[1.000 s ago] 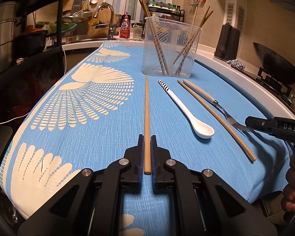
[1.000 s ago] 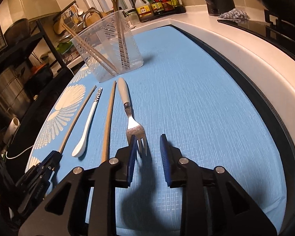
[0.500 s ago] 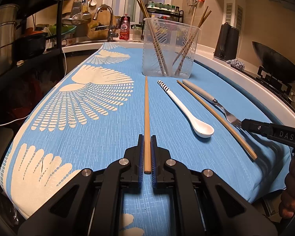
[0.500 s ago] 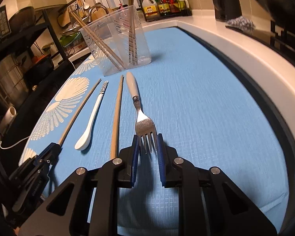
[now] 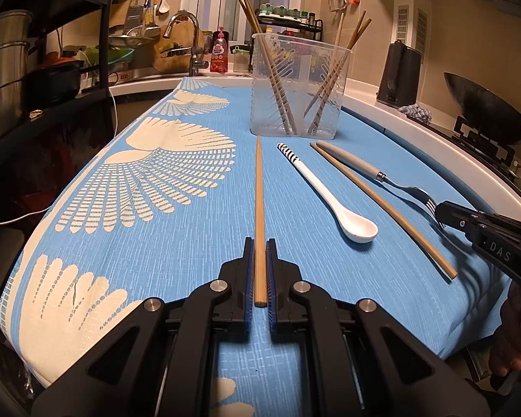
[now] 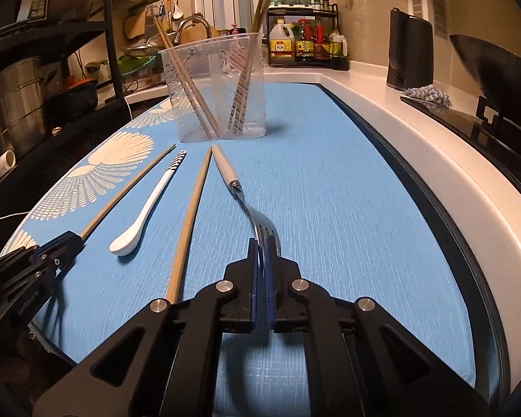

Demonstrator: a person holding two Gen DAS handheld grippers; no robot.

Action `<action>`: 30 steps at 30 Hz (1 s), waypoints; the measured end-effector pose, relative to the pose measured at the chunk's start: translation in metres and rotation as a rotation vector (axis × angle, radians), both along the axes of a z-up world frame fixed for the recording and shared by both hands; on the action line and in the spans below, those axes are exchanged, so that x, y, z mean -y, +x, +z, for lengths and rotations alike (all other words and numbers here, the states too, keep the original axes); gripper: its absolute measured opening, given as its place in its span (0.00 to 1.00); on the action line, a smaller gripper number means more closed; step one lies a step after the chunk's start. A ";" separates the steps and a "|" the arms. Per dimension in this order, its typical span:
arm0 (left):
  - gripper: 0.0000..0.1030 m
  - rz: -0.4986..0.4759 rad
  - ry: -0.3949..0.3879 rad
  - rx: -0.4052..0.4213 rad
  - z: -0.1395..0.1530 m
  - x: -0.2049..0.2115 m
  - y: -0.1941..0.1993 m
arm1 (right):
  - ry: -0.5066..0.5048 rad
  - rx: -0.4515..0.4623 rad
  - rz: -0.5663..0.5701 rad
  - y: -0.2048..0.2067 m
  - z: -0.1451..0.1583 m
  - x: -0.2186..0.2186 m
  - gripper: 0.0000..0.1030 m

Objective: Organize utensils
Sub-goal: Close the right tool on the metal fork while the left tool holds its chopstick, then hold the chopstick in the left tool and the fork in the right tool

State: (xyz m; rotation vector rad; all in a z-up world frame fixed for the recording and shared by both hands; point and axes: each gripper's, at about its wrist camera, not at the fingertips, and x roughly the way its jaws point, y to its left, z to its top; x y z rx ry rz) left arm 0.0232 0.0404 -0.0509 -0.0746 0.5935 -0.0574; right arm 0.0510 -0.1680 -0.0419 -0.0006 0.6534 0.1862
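While lying flat on the blue patterned cloth point(image 5: 191, 236), long axes toward the clear plastic holder point(image 5: 297, 85): thin, stiff, light wooden chopstick point(image 5: 259, 201), clenched at its near end by left gripper point(image 5: 259, 271); heavier, slippery metal fork with pale handle point(image 6: 241, 194), tines nipped by right gripper point(image 6: 263, 260), handle pointed holderward.

6 chopsticks point(image 5: 259, 208), 1 spoon point(image 5: 333, 198), 1 fork point(image 6: 239, 191), 1 holder point(image 5: 297, 87).

We see a blue cloth point(image 5: 163, 243) covering what seems a counter, bearing a clear holder point(image 5: 297, 87), two chopsticks point(image 5: 259, 215), a white spoon point(image 5: 333, 198) and a fork point(image 5: 371, 170).
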 end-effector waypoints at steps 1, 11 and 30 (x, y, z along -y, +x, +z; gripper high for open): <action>0.07 0.000 -0.001 0.001 0.000 0.000 0.000 | -0.003 0.002 -0.007 0.000 0.001 0.000 0.06; 0.07 0.004 0.002 0.010 0.000 0.001 -0.001 | -0.025 -0.002 -0.027 0.004 -0.003 0.005 0.04; 0.07 0.023 0.018 0.037 0.000 -0.002 -0.011 | -0.027 -0.005 -0.080 -0.001 -0.003 0.007 0.07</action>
